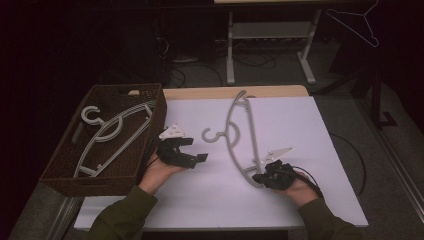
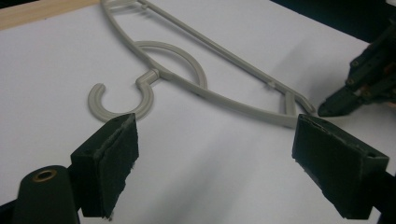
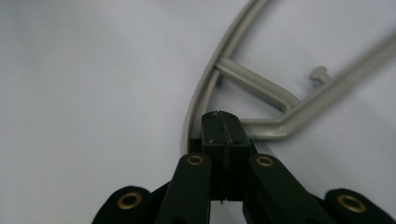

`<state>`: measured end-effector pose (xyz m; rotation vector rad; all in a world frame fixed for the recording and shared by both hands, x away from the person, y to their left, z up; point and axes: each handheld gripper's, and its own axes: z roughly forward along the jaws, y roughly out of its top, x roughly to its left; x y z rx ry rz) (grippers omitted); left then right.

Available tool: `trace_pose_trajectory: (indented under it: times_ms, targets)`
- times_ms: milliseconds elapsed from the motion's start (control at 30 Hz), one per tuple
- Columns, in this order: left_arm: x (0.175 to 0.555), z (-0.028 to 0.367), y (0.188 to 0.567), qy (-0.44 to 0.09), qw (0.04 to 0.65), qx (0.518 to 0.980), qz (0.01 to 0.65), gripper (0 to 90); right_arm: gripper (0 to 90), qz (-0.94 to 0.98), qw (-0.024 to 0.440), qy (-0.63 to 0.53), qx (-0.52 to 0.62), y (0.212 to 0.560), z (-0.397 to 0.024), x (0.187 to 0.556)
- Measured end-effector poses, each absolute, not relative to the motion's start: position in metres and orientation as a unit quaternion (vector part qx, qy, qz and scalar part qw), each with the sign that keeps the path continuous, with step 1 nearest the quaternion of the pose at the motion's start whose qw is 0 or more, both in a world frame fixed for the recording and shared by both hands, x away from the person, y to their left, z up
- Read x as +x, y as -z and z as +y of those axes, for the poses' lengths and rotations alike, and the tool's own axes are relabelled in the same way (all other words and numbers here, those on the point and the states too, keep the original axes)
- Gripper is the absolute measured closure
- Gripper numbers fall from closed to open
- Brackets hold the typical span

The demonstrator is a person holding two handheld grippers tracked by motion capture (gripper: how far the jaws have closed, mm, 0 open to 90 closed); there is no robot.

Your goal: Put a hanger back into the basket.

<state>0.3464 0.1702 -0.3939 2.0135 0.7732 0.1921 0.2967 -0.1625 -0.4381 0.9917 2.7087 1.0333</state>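
A grey plastic hanger (image 1: pixel 228 131) lies flat on the white table top (image 1: pixel 300 130), its hook (image 2: pixel 109 109) pointing left. My right gripper (image 1: pixel 257 177) is shut, and its tip (image 3: pixel 223 126) rests against the hanger's near end (image 3: pixel 261 128), where the bars join. The pads meet with nothing visible between them. My left gripper (image 1: pixel 196 150) hovers open to the left of the hook, over bare table. In the left gripper view its pads (image 2: pixel 114 161) stand wide apart just short of the hook, and the right gripper's tip (image 2: pixel 327 107) touches the hanger's far end.
A brown woven basket (image 1: pixel 156 120) stands at the table's left edge holding grey hangers (image 1: pixel 107 132). A wire hanger (image 1: pixel 357 22) hangs at the upper right. A table frame (image 1: pixel 270 30) and cables are on the floor behind.
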Motion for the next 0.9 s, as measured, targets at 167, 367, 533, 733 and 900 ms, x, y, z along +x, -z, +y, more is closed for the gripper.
trace_pose_trajectory:
  times_ms: [167, 367, 533, 733, 900]
  targets:
    - [0.348, 0.171, 0.397, -0.079, 0.463, 0.824, 0.317, 14.4, 89.7, 0.895, 0.015, -0.346, 0.282, 0.441, -0.136, 0.289]
    - [0.348, 0.171, 0.399, -0.08, 0.458, 0.826, 0.319, 14.6, 89.7, 0.902, -0.013, -0.356, 0.246, 0.44, -0.103, 0.276]
    - [0.349, 0.17, 0.4, -0.081, 0.451, 0.83, 0.318, 14.7, 89.7, 0.906, -0.019, -0.361, 0.219, 0.441, -0.084, 0.272]
    - [0.35, 0.168, 0.405, -0.083, 0.442, 0.834, 0.32, 15.2, 89.7, 0.914, -0.012, -0.362, 0.18, 0.442, -0.066, 0.268]
    - [0.352, 0.161, 0.412, -0.083, 0.432, 0.835, 0.329, 18.4, 79.8, 0.893, -0.015, -0.39, 0.226, 0.43, -0.083, 0.272]
